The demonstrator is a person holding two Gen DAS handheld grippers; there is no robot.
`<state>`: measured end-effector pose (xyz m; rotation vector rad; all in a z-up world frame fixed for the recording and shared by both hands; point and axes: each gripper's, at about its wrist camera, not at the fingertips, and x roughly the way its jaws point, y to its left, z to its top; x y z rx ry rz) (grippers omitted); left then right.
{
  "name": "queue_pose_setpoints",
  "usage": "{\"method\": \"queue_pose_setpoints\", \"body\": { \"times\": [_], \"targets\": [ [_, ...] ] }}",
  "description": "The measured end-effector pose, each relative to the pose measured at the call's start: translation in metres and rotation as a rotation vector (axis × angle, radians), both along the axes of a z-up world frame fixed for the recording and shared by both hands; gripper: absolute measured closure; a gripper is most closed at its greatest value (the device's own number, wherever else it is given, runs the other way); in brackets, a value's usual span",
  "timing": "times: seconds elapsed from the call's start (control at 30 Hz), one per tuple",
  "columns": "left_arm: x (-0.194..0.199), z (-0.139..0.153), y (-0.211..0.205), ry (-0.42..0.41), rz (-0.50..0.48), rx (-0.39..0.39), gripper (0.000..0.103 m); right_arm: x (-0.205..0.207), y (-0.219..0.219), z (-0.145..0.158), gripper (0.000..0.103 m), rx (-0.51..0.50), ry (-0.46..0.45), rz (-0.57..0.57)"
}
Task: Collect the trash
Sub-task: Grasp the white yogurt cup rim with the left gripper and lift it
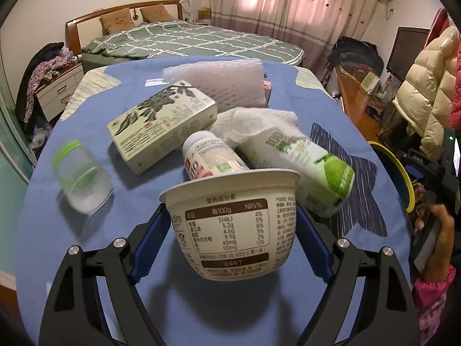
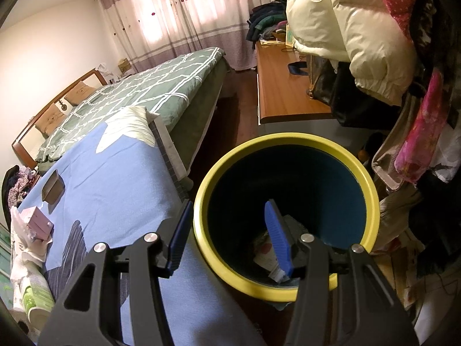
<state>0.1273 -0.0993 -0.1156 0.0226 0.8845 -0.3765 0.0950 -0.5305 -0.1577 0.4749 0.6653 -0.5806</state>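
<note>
A white yoghurt cup [image 1: 230,227] with a brown nutrition label hangs tilted above the blue tablecloth [image 1: 144,302], casting a shadow on it. My left gripper [image 1: 230,213] is shut on the cup, blue pads [image 1: 149,236] against its sides. Behind it lie a small white bottle [image 1: 210,155], a green-and-white carton [image 1: 311,167], a leaf-print box [image 1: 161,124], a clear plastic cup [image 1: 80,178] and crumpled tissue [image 1: 253,121]. My right gripper [image 2: 229,203] straddles the yellow rim [image 2: 288,141] of the dark bin, one finger outside and one inside, shut on it. Trash [image 2: 270,256] lies at the bin's bottom.
Pink foam wrap [image 1: 222,80] sits at the table's far side. A pink box [image 2: 40,222] and a brown tray [image 2: 53,191] rest on the cloth. A bed [image 1: 187,40] stands beyond the table, and a wooden desk [image 2: 285,92] and hanging coats [image 2: 360,34] crowd the right.
</note>
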Motion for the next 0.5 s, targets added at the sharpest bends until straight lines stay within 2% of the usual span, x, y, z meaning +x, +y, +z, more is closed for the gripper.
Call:
{"method": "queue_pose_setpoints", "body": {
  "times": [0.23,0.5],
  "targets": [
    [-0.034,0.005,0.019,0.005,-0.015,0.003,0.019,0.001,0.004,0.0,0.053,-0.002,-0.007,-0.002],
    [-0.062,0.036,0.007,-0.07,-0.083,-0.037,0.019,-0.006,0.005,0.006,0.053,-0.019,-0.043,-0.012]
  ]
}}
